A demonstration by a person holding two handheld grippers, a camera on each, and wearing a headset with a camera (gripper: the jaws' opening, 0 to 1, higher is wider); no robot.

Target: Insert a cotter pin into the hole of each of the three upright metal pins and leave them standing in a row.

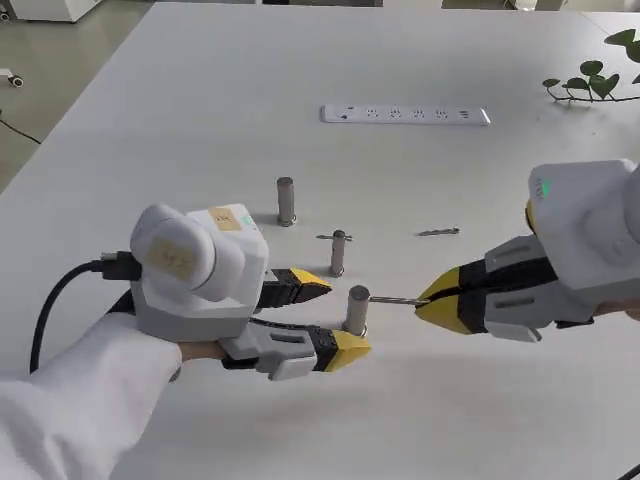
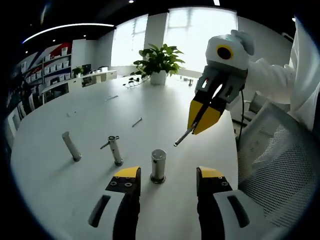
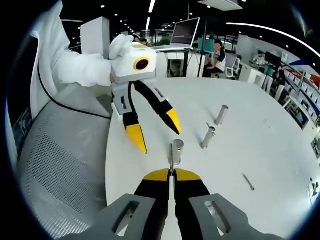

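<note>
Jaws on the right gripper [image 1: 424,299] are pinched together on a cotter pin [image 1: 395,299], which sticks straight out from the yellow tips, roughly level with the table [image 1: 200,100]. Its free end points at the upper part of the nearest metal pin [image 1: 357,310]. In the head view it looks right up against the side, but the left gripper view shows a small gap, so I can't tell if it's touching. The left gripper [image 1: 340,315] has its jaws spread wide apart and isn't gripping anything. The nearest metal pin stands upright just ahead of and between the 2 yellow tips, and neither tip touches it. Further out, the middle pin [image 1: 338,252] is also upright and has a second cotter pin [image 1: 330,237] through it near the top, poking out sideways. Beyond that the far pin [image 1: 286,200] is standing too, with nothing through it that I can see. The 3 make a slanted row running away from the left gripper. A loose cotter pin [image 1: 438,232] lies flat on the table off to the right of the middle pin, well apart from both grippers. Way at the back there's a white power strip [image 1: 405,114], and a plant [image 1: 595,80] peeks in at the far right corner.
</note>
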